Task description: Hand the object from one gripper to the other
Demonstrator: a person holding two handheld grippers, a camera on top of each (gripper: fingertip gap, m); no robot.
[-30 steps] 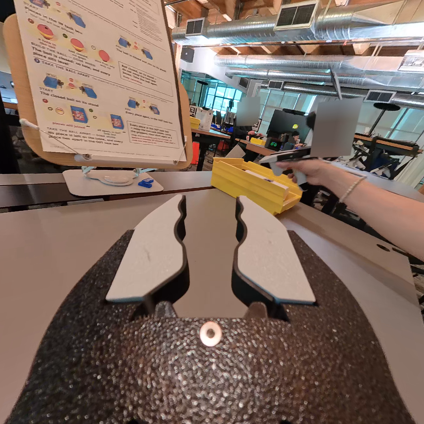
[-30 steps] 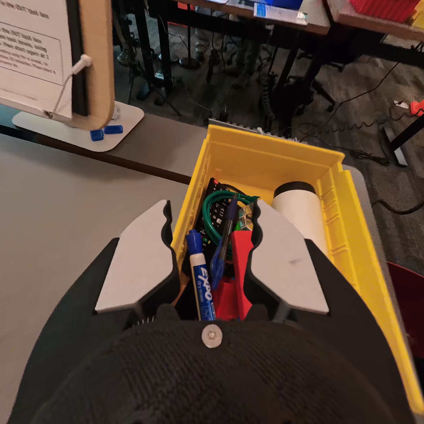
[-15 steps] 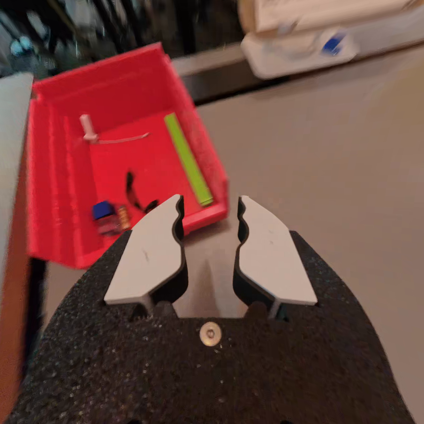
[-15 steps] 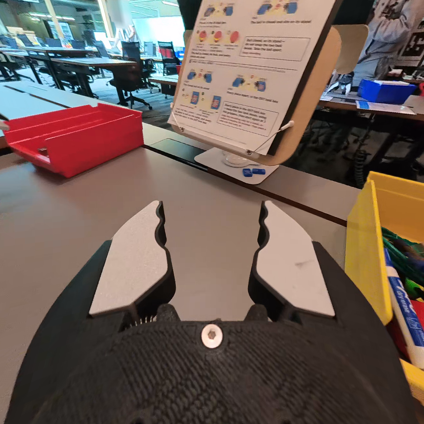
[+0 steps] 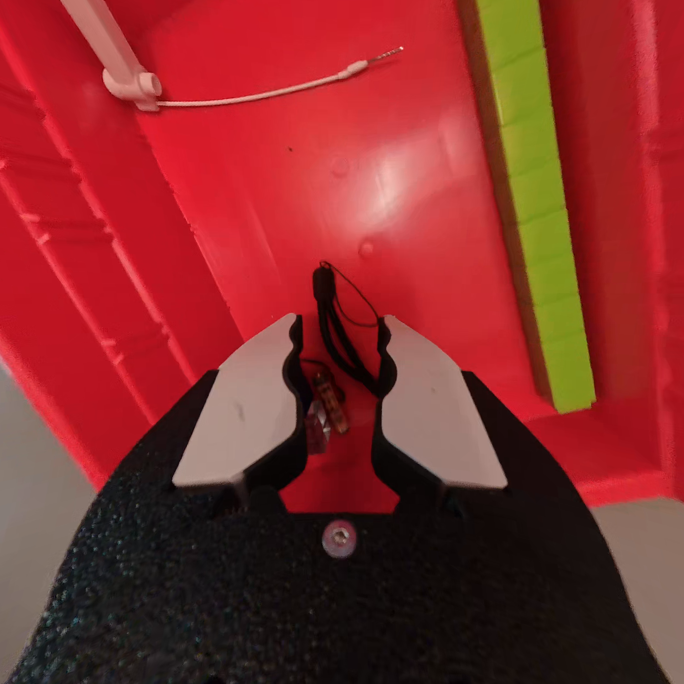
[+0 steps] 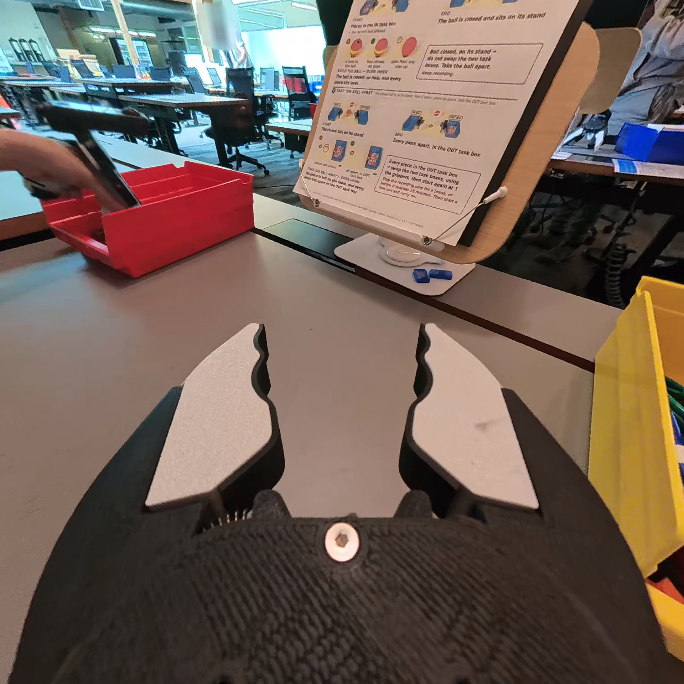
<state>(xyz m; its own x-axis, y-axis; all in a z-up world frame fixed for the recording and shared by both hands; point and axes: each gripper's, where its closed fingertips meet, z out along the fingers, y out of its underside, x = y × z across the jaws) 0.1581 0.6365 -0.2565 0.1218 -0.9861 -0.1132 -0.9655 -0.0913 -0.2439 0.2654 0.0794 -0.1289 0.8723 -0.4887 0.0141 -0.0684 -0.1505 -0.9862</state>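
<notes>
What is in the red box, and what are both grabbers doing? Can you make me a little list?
left gripper: open, fingers down inside the red bin
between fingers: black strap, small charm
also in bin: green bar, white cord piece
right gripper: open, empty, over the table
yellow bin: at its right

Open-plan workroom — rows of dark desks (image 6: 177, 100) with black office chairs (image 6: 244, 122) run back toward tall windows (image 6: 155, 40), bright with daylight. Near surface is a grey-brown tabletop (image 6: 111, 333), a dark seam crossing it. To the right a further desk (image 6: 629, 174) over dark floor (image 6: 577, 259) — cables trail beneath it.
</notes>
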